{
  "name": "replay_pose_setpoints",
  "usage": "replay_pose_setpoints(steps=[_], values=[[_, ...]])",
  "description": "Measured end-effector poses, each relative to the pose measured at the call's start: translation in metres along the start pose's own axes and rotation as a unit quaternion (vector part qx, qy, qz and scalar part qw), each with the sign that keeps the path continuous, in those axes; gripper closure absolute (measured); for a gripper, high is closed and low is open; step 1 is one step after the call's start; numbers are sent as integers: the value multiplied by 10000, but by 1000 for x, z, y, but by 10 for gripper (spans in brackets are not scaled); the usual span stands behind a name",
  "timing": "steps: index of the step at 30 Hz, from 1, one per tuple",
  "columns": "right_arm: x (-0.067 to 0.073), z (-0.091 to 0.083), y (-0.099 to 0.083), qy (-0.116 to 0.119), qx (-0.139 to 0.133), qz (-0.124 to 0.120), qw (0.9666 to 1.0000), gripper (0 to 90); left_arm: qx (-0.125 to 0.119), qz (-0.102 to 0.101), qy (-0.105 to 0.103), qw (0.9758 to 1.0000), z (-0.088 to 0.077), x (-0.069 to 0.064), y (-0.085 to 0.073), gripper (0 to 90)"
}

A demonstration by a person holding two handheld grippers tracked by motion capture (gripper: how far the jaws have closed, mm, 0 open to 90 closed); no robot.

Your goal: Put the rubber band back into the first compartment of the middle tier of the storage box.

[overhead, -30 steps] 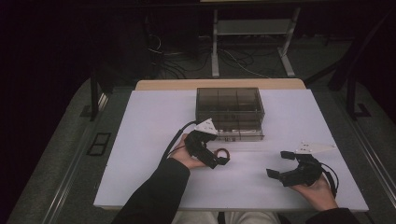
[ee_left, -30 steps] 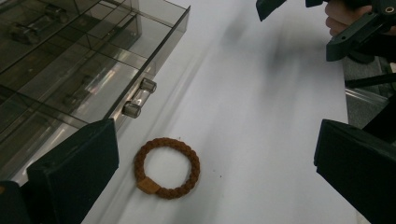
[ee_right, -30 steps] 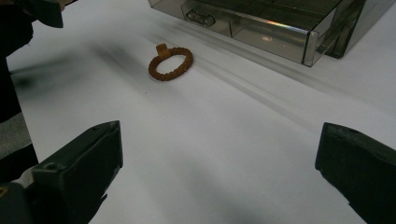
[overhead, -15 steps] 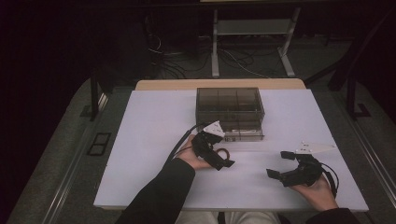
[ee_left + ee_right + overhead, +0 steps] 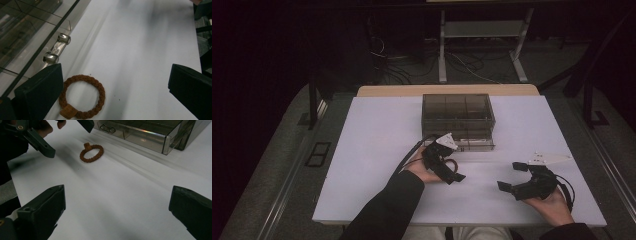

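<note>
Ring of brown braided cord (image 5: 82, 96) lies flat on white table (image 5: 377, 135), lower left of left gripper view, w/ small tan tag on its near edge. Left gripper (image 5: 447, 170) sits mid-frame in high view, jaws wide apart, nothing between them; ring is just beside the left-hand jaw, not centred in the gap. Right gripper (image 5: 517, 185) at lower right of high view, jaws also spread & empty, well apart from ring. Clear compartment box (image 5: 457, 117) w/ metal drawer handle (image 5: 57, 48) is just beyond ring, upper left of left gripper view.

Likely step: pick up ring w/ left gripper. To do it well: shift sideways so one jaw drops inside the loop & one outside, go low to the table, pinch the cord away from the tag, keep clear of the box front.
</note>
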State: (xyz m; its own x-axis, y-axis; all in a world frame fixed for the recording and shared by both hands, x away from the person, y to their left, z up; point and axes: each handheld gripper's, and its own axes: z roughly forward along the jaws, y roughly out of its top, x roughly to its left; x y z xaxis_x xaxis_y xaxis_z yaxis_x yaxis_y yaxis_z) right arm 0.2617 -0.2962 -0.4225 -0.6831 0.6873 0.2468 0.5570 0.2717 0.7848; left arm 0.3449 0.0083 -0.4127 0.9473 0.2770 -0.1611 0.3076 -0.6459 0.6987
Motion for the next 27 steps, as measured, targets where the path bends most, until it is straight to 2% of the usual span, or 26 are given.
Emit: replay_pose_setpoints(steps=[13,14,20,27], values=[[0,0,0,5,5,-4,10000,2,348,81,31,9994,13,2,-3,0],[0,0,0,5,5,-5,10000,2,394,137,76,9991,14,2,-3,13],[0,0,0,5,4,-2,10000,2,442,101,117,9989,17,3,-4,68],[0,0,0,7,8,-5,10000,2,544,141,87,9984,18,3,-5,117]])
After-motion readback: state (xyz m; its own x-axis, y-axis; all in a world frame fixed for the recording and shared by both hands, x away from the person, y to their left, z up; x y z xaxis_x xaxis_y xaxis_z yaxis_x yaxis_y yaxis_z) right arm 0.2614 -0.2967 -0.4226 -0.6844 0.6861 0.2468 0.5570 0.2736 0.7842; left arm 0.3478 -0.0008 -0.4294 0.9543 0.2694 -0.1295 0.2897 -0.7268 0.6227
